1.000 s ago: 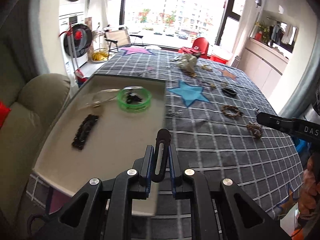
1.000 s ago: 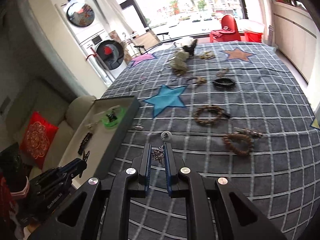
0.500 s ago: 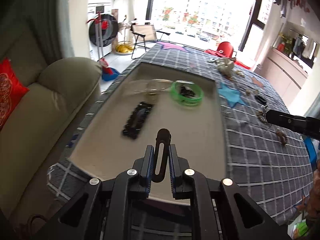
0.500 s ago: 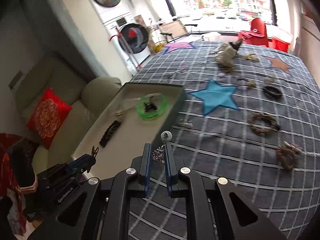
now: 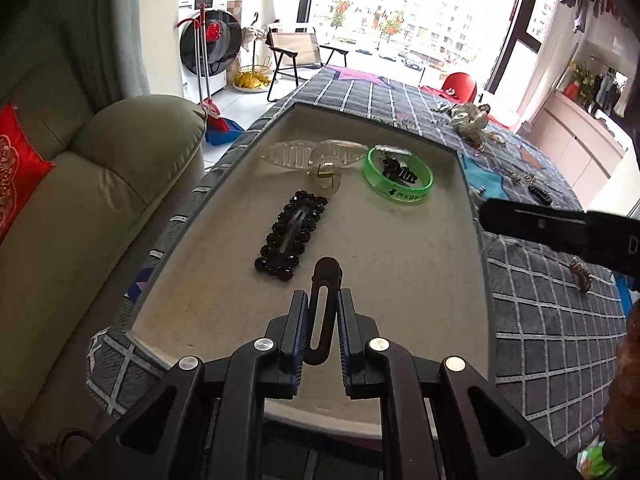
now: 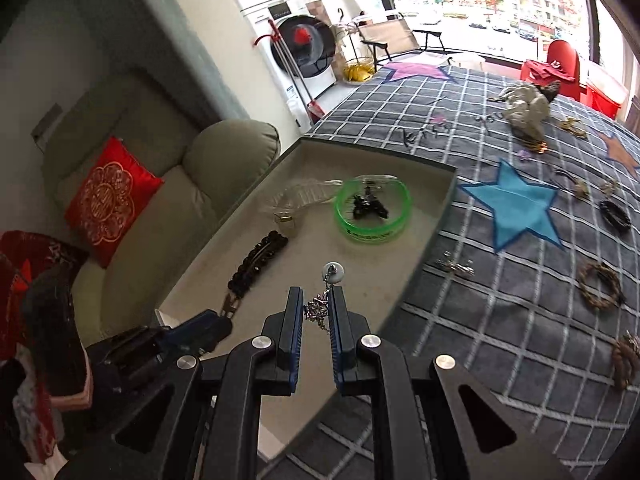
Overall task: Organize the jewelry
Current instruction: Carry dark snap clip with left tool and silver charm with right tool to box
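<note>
My left gripper (image 5: 323,300) is shut on a dark brown hair clip (image 5: 325,308) and hangs over the near end of the beige tray (image 5: 420,292). In the tray lie a black beaded barrette (image 5: 291,235), a clear claw clip (image 5: 308,154) and a green bangle (image 5: 398,175) with a small black clip inside it. My right gripper (image 6: 316,300) is shut on a silver chain earring (image 6: 326,294) with a white bead, above the tray's (image 6: 328,360) near right part. The left gripper (image 6: 200,332) shows at lower left in the right wrist view.
The tray sits on a grey checked cloth (image 6: 500,340) with stars. Loose pieces lie on the cloth: woven rings (image 6: 600,286), a black scrunchie (image 6: 614,214), a small silver piece (image 6: 456,266) and a pale bundle (image 6: 528,114). A beige sofa (image 5: 80,200) with a red cushion (image 6: 112,200) stands left.
Both grippers have moved left from over the cloth to over the tray, each still shut on its piece. The tray's contents now lie closer ahead.
</note>
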A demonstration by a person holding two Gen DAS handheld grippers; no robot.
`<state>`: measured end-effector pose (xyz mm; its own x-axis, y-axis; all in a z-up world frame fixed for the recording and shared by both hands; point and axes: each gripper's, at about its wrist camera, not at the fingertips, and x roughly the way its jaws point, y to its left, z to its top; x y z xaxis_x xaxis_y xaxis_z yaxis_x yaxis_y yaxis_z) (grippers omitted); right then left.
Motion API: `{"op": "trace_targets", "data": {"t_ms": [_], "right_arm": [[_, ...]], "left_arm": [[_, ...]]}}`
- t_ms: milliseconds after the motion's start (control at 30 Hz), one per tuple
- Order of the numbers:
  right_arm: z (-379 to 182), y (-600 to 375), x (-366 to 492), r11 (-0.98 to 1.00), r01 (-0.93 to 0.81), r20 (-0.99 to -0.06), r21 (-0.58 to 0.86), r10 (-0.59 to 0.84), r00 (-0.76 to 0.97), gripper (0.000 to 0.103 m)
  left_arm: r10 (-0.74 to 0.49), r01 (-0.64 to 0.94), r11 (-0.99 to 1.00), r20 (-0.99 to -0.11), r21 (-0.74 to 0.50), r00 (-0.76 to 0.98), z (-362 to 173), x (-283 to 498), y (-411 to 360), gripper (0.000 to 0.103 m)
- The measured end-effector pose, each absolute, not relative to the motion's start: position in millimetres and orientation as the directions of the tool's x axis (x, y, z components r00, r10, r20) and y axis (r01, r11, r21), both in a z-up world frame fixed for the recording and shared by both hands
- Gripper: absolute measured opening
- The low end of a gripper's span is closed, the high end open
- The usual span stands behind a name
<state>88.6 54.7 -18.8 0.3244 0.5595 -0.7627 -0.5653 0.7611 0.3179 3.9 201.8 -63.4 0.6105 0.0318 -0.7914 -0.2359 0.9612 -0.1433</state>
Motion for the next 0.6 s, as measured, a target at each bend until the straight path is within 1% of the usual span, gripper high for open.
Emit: {"op": "trace_targets", "data": {"t_ms": [333,600], "right_arm": [[-49.7,89.3,115.9,0.76,-0.581,-0.808,0.291,0.52,0.276,0.014],[-73.7,100.1,132.7,0.778,-0.565,-0.845,0.274,0.476,0.245,0.014]], "left_arm": [[0.039,-0.26,0.956,-0.823,-0.134,0.566,-79.2,18.7,204.4,0.016],[0.066,-0.269,0.957,-0.824,-0.107,0.563,-80.3,26.0,200.8,0.016]]}}
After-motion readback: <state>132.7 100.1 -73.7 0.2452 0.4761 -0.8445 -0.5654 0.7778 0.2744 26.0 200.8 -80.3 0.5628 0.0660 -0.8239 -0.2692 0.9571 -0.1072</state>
